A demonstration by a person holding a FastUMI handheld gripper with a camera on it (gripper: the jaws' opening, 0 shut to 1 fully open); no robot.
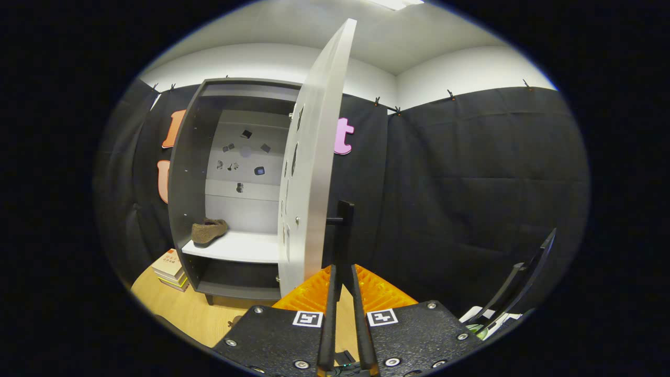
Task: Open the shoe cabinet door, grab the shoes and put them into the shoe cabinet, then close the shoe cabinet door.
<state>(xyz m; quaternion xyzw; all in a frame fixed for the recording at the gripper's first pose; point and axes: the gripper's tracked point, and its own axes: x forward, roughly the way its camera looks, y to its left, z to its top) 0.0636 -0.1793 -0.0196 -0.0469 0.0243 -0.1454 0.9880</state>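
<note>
Nearest, we list the gripper [343, 275]: its two fingers run forward close together and pinch the lower end of the handle [344, 230], a dark upright bar set on the outer face of the door.

Just beyond the fingers, we list the door [314, 173]: a pale panel, swung open and seen nearly edge-on, with several cut-out holes in its inner face. It stands between us and the right side of the cabinet.

To the left of the door, we list the cabinet [183, 178]: a dark grey case with a lighter back wall, standing on a wooden table [183, 309]. Its white shelf [235, 247] is exposed.

On that shelf, at its left end, we list one brown shoe [208, 231], lying flat and touching the left wall.

Beside the foot of the cabinet, on its left, we list a small stack of books [170, 269] on the table.

To the right of the gripper, well apart from the cabinet, we list a dark slanted stand [518, 293]; what it holds we cannot tell.
</note>
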